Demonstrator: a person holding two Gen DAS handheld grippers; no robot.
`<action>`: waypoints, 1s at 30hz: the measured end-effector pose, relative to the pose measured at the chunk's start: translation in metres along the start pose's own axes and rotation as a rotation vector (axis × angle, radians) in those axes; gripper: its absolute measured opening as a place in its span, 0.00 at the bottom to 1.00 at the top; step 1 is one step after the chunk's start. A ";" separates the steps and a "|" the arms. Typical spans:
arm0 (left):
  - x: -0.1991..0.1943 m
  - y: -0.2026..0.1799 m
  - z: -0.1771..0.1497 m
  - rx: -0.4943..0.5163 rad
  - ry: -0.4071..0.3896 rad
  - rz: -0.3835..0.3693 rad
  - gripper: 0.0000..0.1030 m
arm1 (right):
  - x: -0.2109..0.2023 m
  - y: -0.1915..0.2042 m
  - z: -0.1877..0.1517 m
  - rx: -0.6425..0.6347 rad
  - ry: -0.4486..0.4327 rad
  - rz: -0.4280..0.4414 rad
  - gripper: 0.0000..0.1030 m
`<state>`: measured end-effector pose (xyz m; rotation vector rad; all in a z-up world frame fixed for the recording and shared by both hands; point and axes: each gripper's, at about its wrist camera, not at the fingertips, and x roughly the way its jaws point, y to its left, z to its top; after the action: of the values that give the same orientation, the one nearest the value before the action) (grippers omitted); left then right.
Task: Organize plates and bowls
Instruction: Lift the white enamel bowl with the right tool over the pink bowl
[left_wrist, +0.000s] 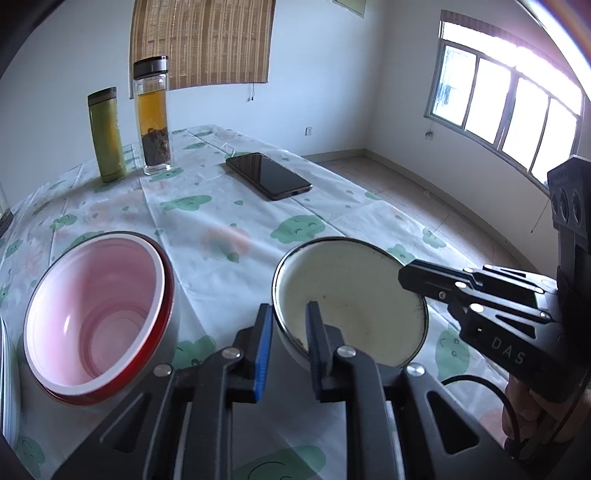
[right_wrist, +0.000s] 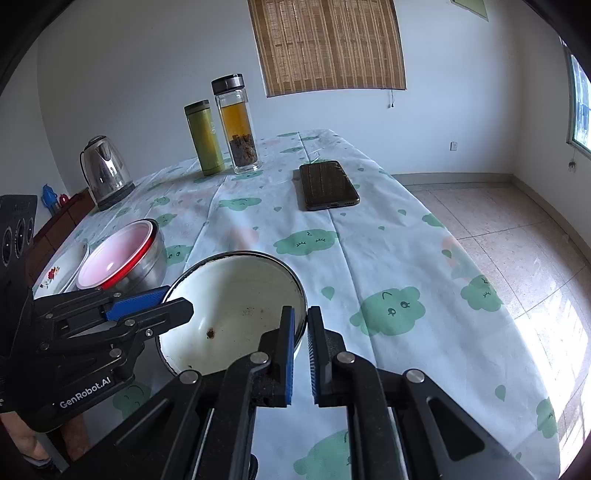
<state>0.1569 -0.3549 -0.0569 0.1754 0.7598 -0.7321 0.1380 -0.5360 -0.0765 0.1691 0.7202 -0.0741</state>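
White enamel bowl with dark rim (left_wrist: 351, 306) is clamped by left gripper (left_wrist: 290, 325) at its 7 o'clock rim and right gripper (right_wrist: 300, 332) nearly shut on the opposite rim, low over the desk (right_wrist: 369, 240); likely for nesting into pink-lined steel bowl (left_wrist: 96, 317) at 9 o'clock.

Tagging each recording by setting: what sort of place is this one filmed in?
Probably a room in a home, used for eating or tea: a table under a cloud-print cloth, an electric kettle and a tea bottle on it, a bamboo blind and tiled floor.
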 end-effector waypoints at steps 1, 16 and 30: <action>0.000 0.000 0.000 -0.001 -0.003 0.004 0.15 | 0.000 0.000 -0.001 0.007 -0.007 0.001 0.07; -0.020 0.005 0.002 -0.011 -0.060 -0.006 0.08 | -0.008 0.010 -0.004 0.038 -0.057 -0.014 0.08; -0.056 0.020 0.007 -0.047 -0.150 -0.002 0.08 | -0.044 0.039 0.010 -0.009 -0.158 -0.004 0.08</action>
<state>0.1465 -0.3122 -0.0158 0.0758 0.6342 -0.7205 0.1162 -0.4989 -0.0345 0.1515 0.5637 -0.0873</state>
